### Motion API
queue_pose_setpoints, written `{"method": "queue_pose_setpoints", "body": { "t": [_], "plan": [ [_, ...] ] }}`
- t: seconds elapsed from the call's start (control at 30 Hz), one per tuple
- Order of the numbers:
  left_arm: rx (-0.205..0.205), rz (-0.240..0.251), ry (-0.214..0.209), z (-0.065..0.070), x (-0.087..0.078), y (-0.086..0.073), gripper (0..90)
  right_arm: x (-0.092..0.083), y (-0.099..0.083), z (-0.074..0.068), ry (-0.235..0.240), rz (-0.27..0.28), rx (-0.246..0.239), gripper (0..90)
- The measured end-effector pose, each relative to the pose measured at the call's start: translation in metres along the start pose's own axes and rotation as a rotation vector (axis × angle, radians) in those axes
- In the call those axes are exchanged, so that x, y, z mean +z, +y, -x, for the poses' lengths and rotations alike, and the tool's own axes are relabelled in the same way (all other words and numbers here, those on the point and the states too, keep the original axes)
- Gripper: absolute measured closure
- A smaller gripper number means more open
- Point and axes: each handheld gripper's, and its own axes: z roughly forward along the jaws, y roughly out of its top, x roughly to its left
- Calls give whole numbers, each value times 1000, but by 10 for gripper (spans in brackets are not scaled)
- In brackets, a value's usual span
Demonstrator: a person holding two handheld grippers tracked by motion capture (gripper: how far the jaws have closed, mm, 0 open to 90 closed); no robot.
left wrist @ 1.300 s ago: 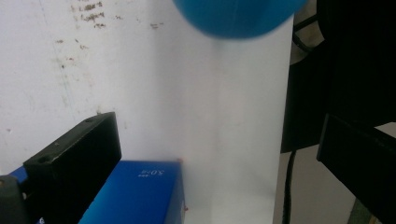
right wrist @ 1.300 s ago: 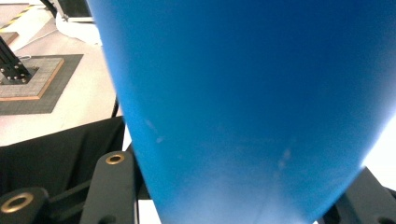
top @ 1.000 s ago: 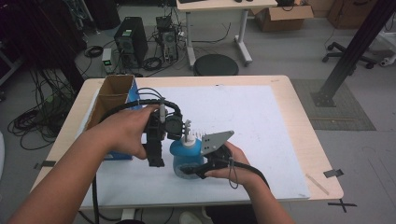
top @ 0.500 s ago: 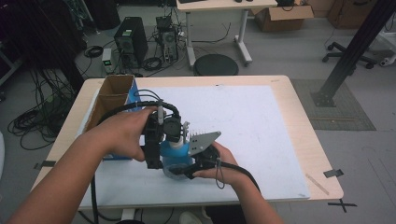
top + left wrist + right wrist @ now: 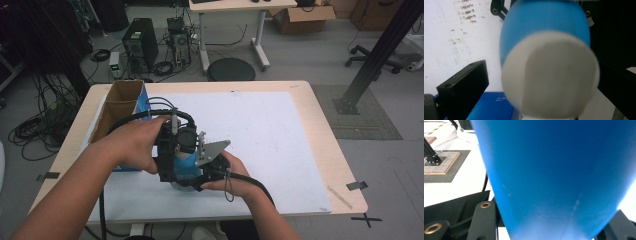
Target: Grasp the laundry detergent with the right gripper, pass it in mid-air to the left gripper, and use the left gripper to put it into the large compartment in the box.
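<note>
Hands are meeting at the near middle of the tabletop (image 5: 280, 125), each carrying a hand-held gripper. The right hand-held gripper (image 5: 192, 175) is clamping the blue bottle (image 5: 184, 165) low on its body; in the right gripper view the blue wall of the bottle (image 5: 554, 175) is sitting between both black jaws, pressed tight. The left hand-held gripper (image 5: 172, 150) is coming down over the bottle from above. In the left gripper view, the white cap (image 5: 549, 77) is lying between the two jaws, with the left jaw standing apart from it and the right jaw close against its side; whether the pads are pressing on it cannot be told. A cardboard box (image 5: 117, 107) is standing at the left edge of the tabletop, just beside the left forearm.
</note>
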Motion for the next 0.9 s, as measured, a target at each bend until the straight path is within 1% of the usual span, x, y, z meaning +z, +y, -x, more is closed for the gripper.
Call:
{"method": "queue_pose_setpoints", "body": {
  "t": [0.3,0.43,0.67,0.7,0.83,0.9],
  "plan": [
    [8,-6,3,1,2,5,4,1,3,0,0,7,-3,448],
    [5,-4,7,1,2,6,6,2,3,-1,3,6,-3,448],
    [7,-9,10,1,3,8,21,1,4,-2,1,9,-4,448],
    [5,-2,9,1,4,8,27,1,4,-2,1,10,-4,448],
    [5,-5,7,1,4,9,45,0,5,-1,2,14,-16,448],
    [4,-10,6,2,4,9,55,0,5,-2,-1,12,-10,448]
  ]
}}
